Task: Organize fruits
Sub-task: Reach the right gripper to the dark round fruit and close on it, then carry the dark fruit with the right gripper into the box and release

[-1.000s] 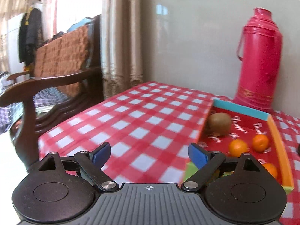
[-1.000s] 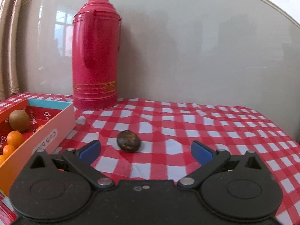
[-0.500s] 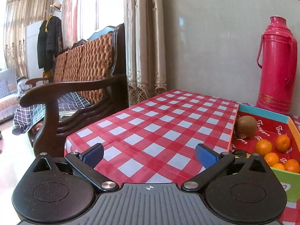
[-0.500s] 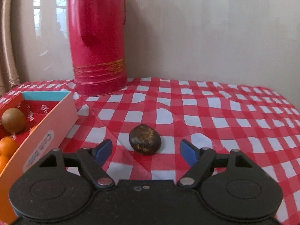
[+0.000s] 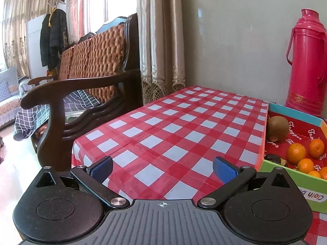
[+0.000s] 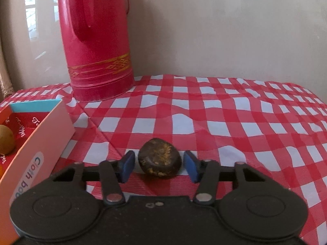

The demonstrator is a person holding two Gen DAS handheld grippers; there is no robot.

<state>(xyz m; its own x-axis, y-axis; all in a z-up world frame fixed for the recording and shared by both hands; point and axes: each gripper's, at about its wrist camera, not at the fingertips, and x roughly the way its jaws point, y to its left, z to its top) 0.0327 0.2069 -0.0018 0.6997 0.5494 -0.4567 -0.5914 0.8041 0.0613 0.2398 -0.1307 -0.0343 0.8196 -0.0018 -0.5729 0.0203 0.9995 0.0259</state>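
Note:
A dark brown wrinkled fruit lies on the red checked tablecloth. My right gripper is open with its blue pads on either side of the fruit, small gaps showing on both sides. The fruit box stands to its left. In the left wrist view the box holds a kiwi, several small oranges and another dark fruit. My left gripper is open and empty above the tablecloth, left of the box.
A tall red thermos stands against the wall behind the box; it also shows in the left wrist view. A wooden armchair stands beyond the table's left edge. Curtains hang at the back.
My right gripper has moved forward and down to the dark fruit and its jaws have narrowed around it. My left gripper has drawn back and swung left, away from the box.

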